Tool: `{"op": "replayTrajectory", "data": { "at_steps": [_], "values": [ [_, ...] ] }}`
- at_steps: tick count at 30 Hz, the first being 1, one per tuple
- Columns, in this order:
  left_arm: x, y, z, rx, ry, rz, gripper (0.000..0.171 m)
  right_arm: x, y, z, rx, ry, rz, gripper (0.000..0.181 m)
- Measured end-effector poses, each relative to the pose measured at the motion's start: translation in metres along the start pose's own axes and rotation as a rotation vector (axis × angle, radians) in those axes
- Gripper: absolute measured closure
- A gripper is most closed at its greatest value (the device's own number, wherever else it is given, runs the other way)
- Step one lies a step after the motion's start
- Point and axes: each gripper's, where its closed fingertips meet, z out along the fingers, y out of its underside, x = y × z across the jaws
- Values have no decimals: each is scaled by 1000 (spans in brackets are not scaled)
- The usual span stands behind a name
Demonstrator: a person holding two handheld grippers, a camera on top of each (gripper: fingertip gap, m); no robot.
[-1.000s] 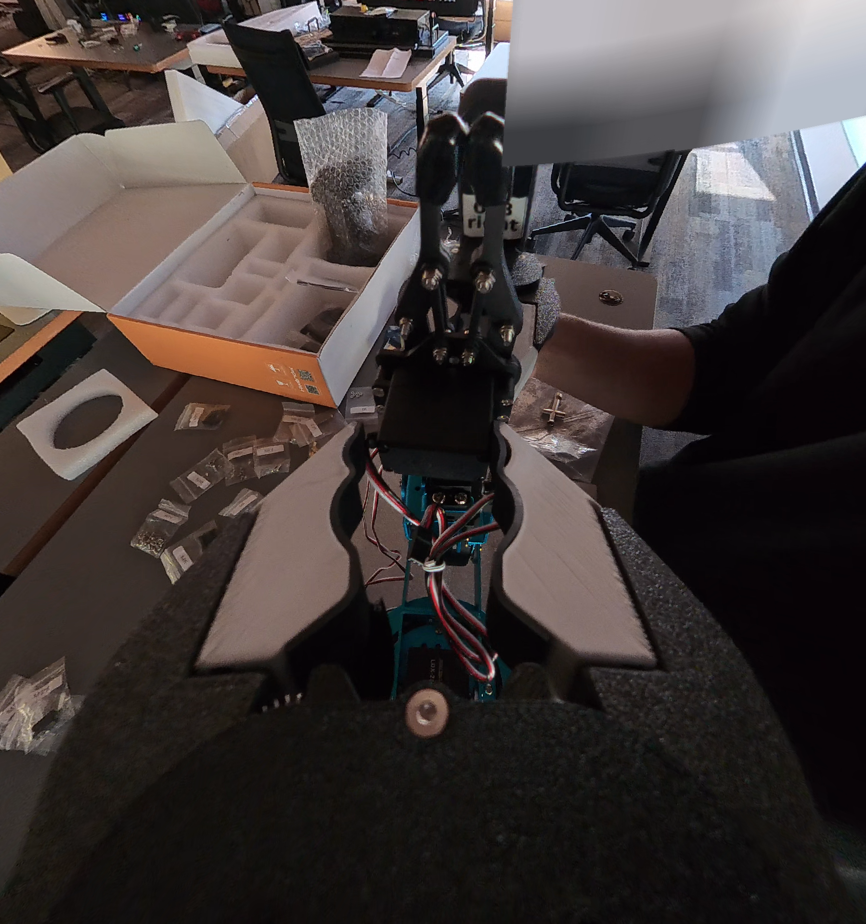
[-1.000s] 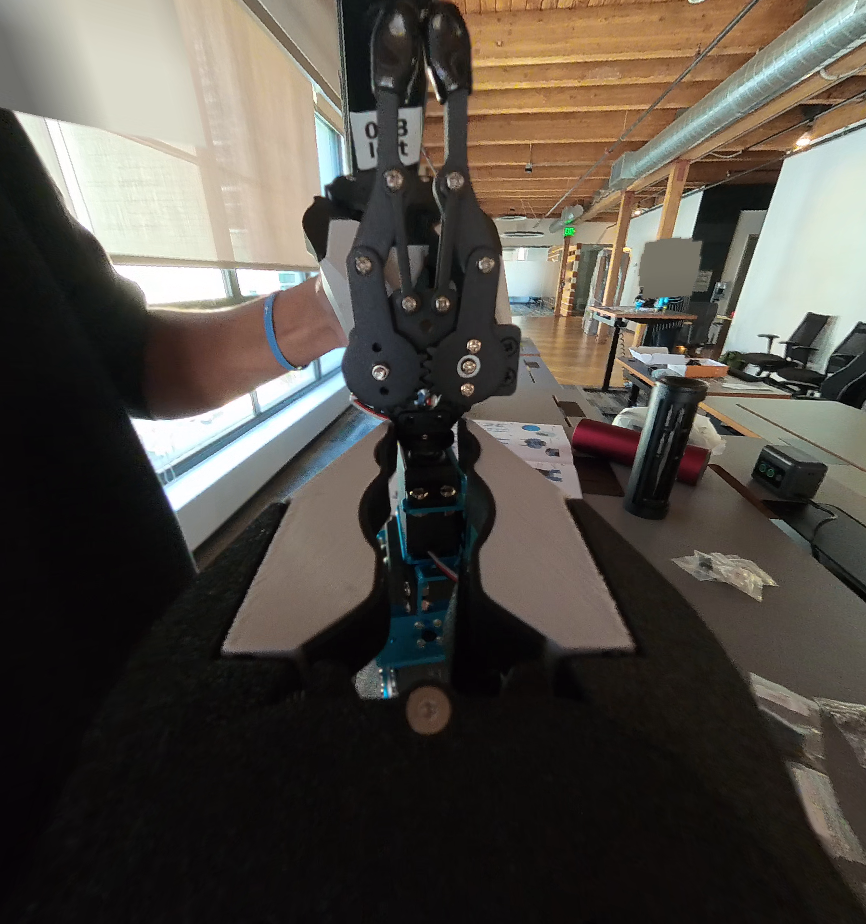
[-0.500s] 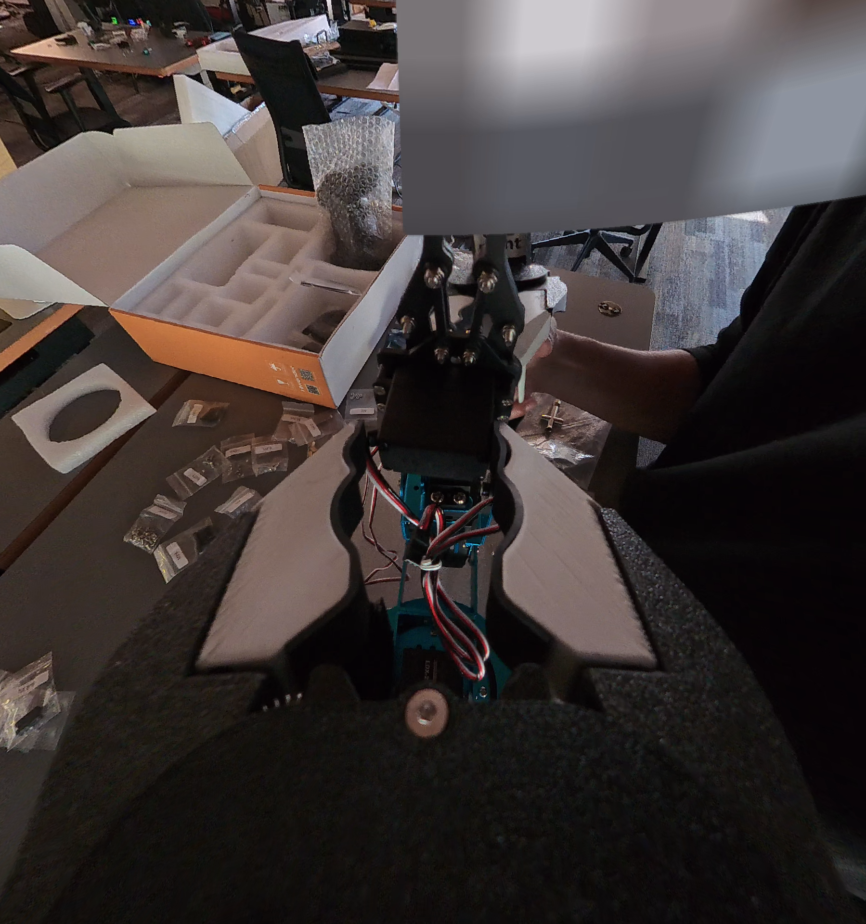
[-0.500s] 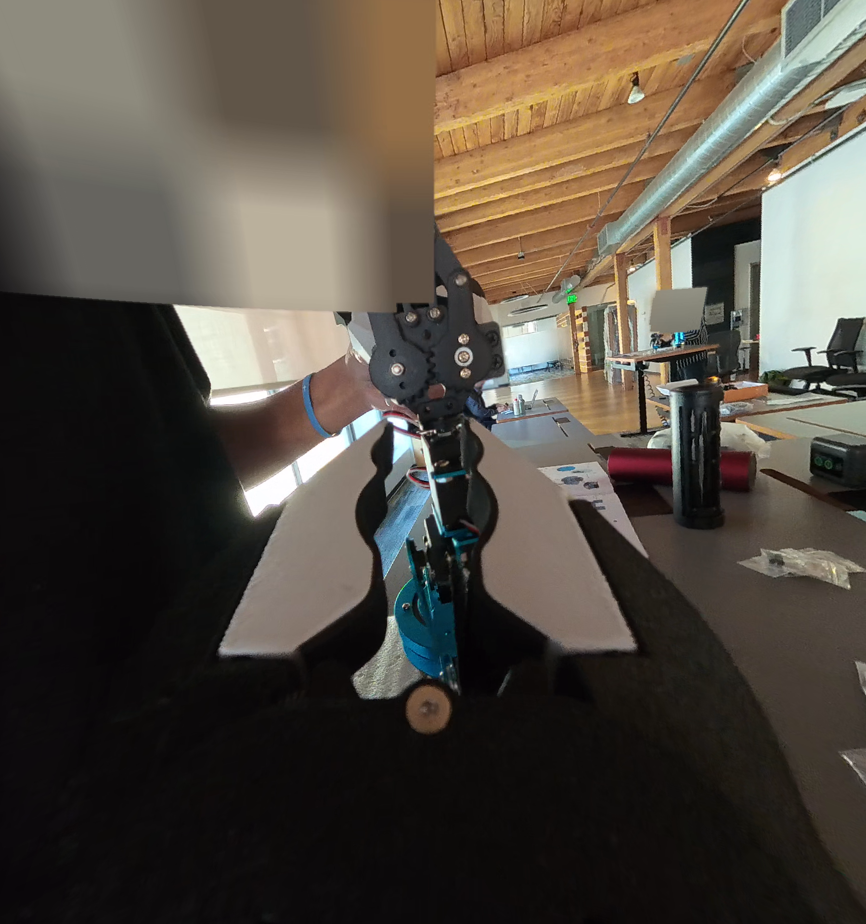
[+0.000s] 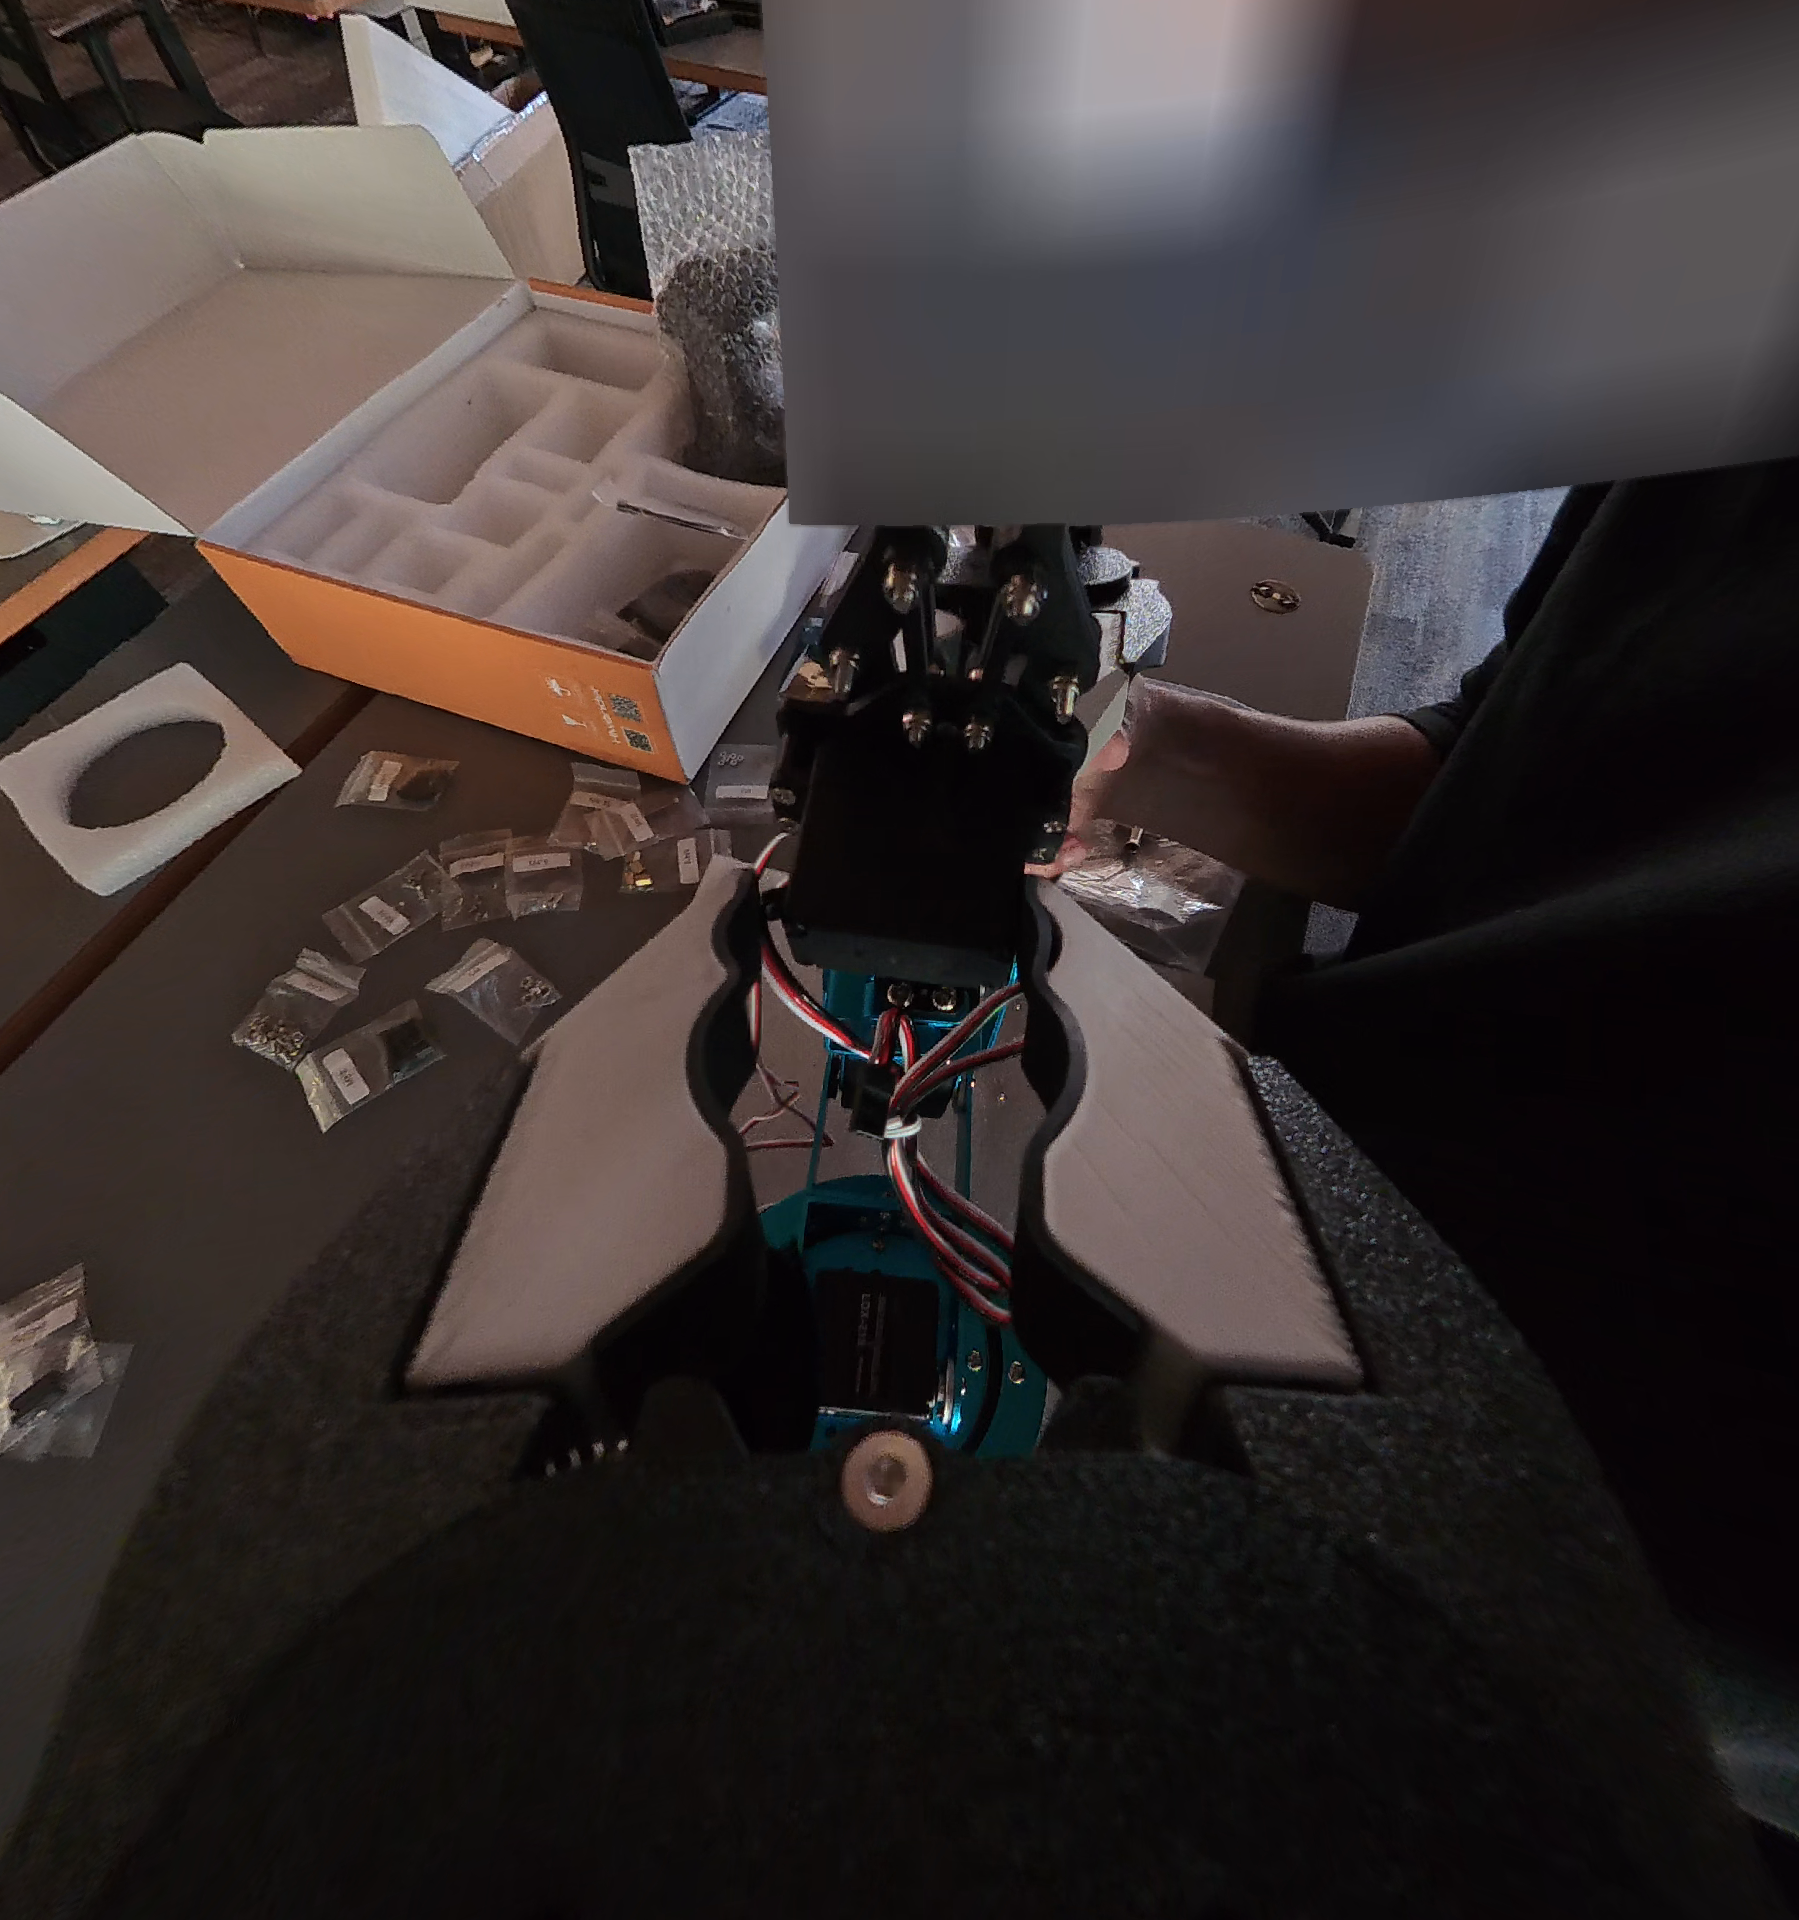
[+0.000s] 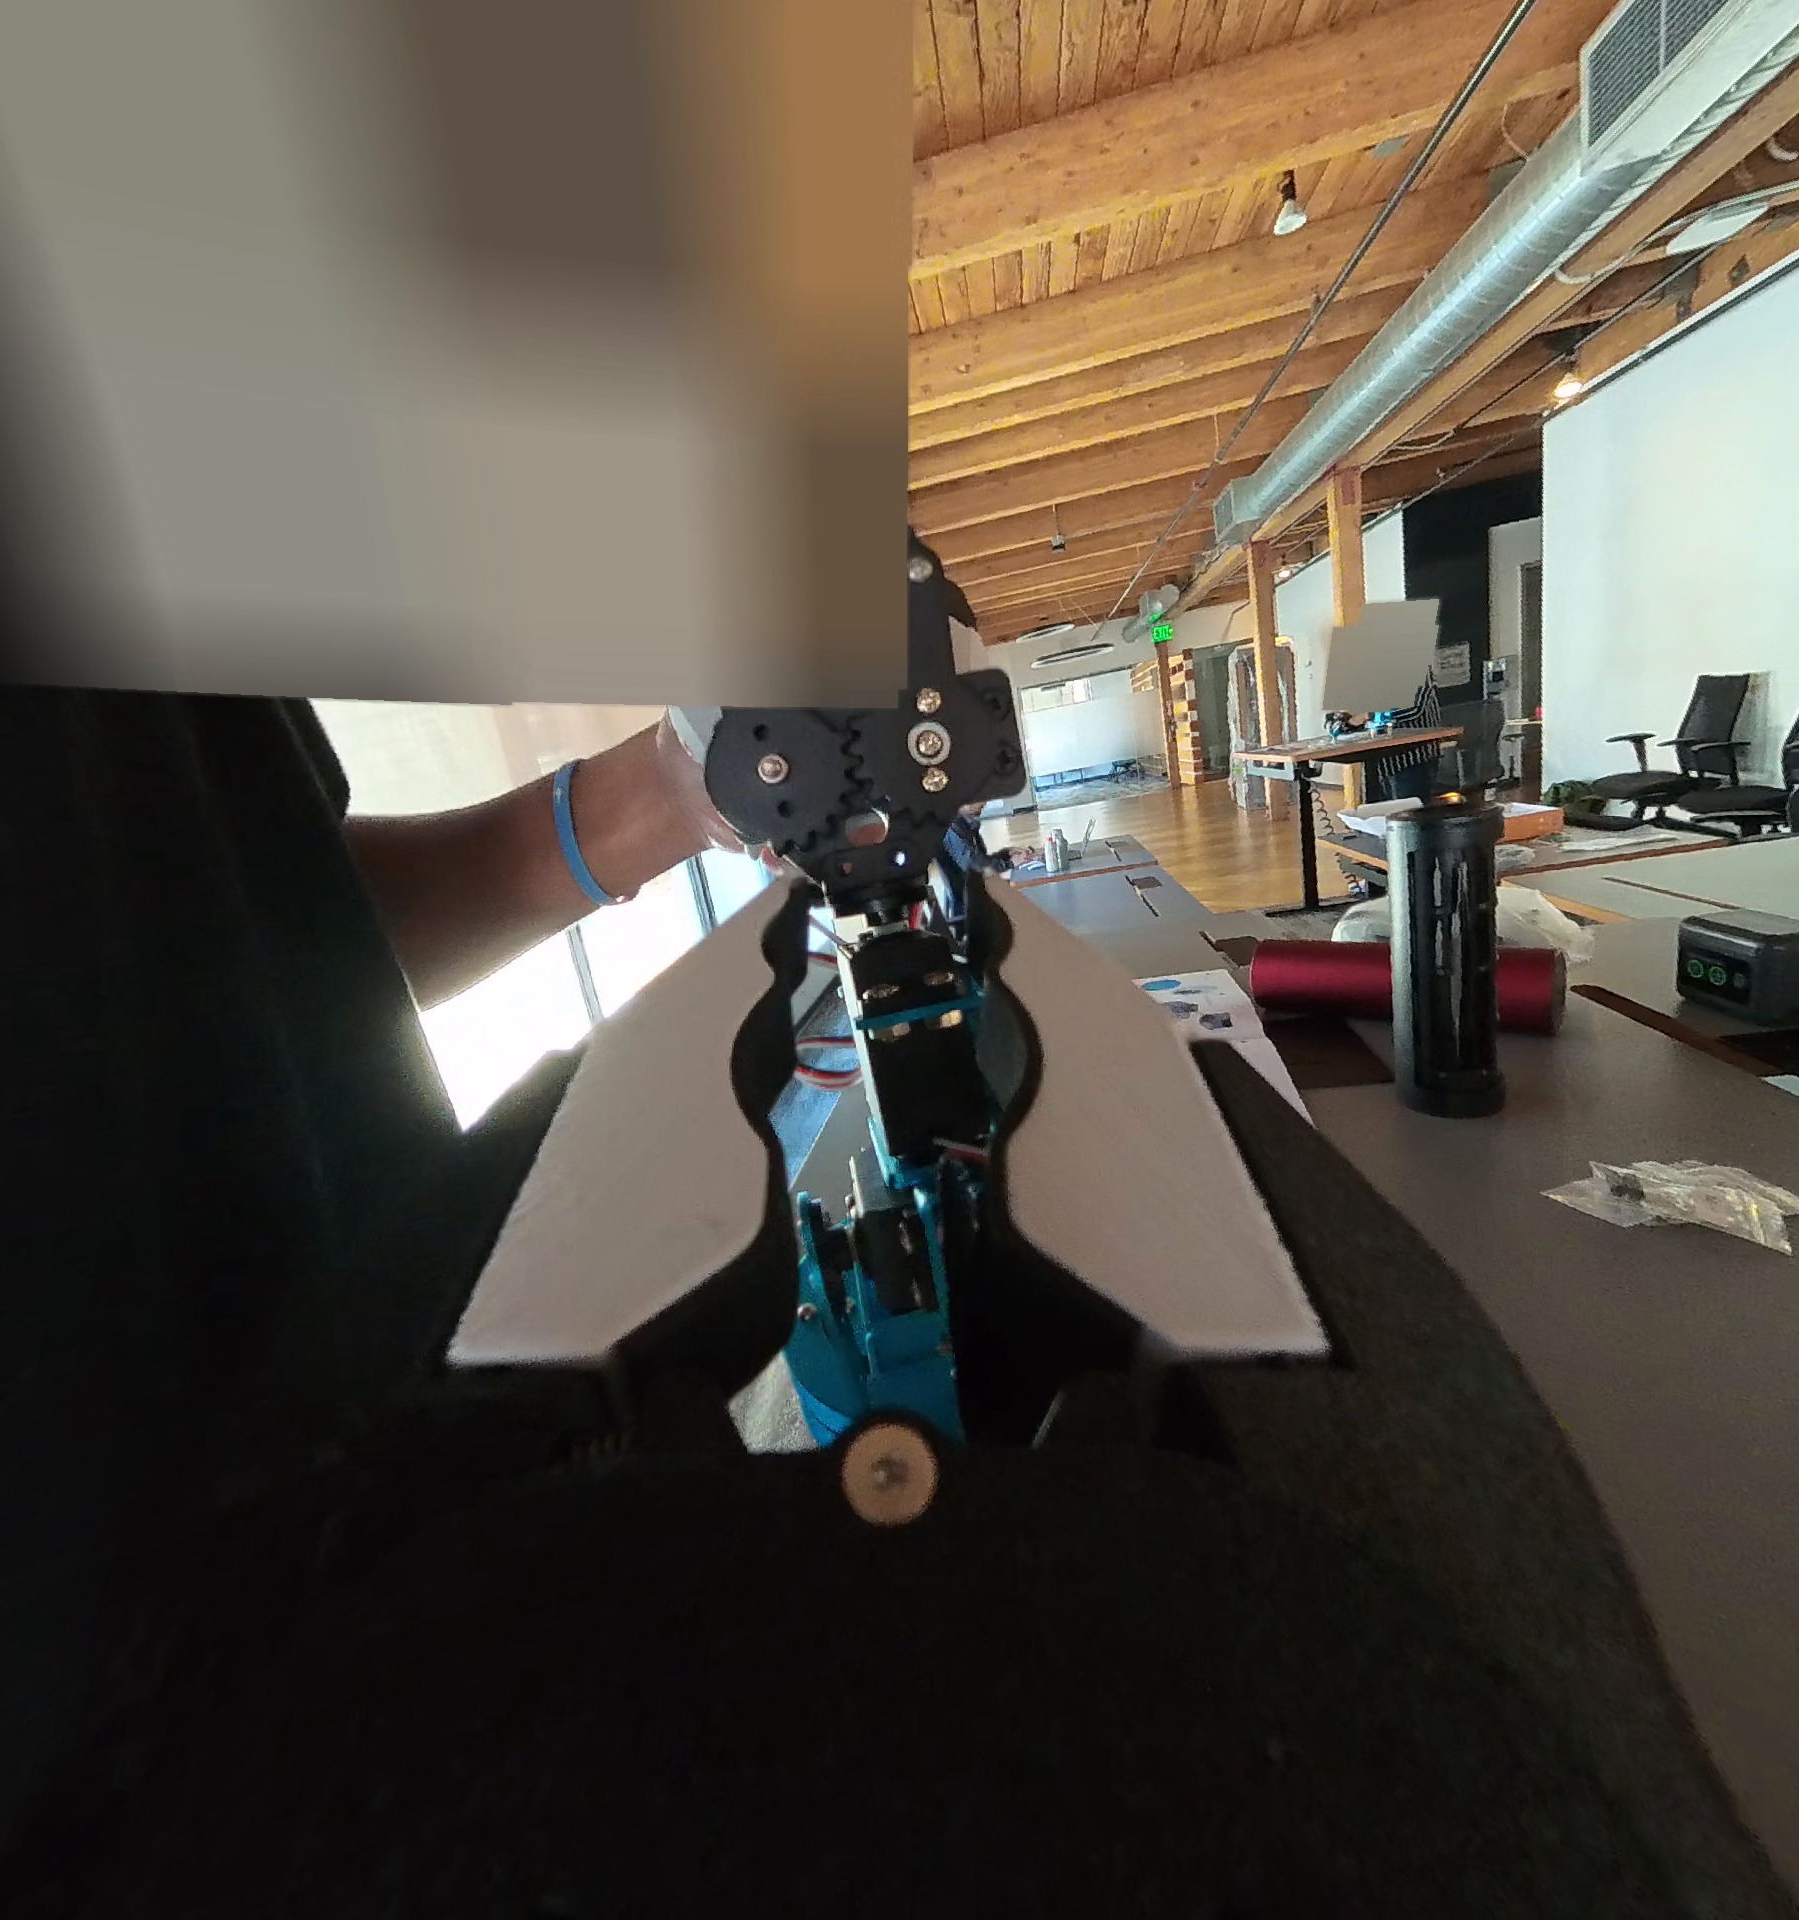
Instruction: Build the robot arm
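Blue robot arm (image 5: 905,1195) sits clenched between both tools (image 5: 884,914) (image 6: 890,914), its claw top hidden by blur.

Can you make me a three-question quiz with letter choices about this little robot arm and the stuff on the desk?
1. Where is the open orange box?
A. on the desk beyond the small bags
B. on the floor
C. on a chair

2. What colour is the tube lying behind the standing black cylinder?
A. green
B. red
C. white

3. How do the left gripper and right gripper stand at the small robot arm?
A. both wide apart, far from it
B. one lying on the desk
C. both closed on it

Answers: 1 A, it sits past the small bags. 2 B, it is dark red. 3 C, each gripper's fingers press its sides.
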Motion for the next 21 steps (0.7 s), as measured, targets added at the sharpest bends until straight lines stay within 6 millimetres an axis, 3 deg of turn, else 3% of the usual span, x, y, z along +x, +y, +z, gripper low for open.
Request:
{"op": "replayTrajectory", "data": {
  "at_steps": [5, 14, 21],
  "values": [
    [2, 3, -2, 1, 23, -10, 122, -8, 5, 5, -60, -69, -23, 155],
    [-3, 7, -8, 98, 63, -75, 122, -2, 7, 14, -129, -75, -65, 161],
    [-6, 26, -18, 104, 42, -78, 123, 0, 17, 26, -285, -57, -124, 161]
  ]
}}
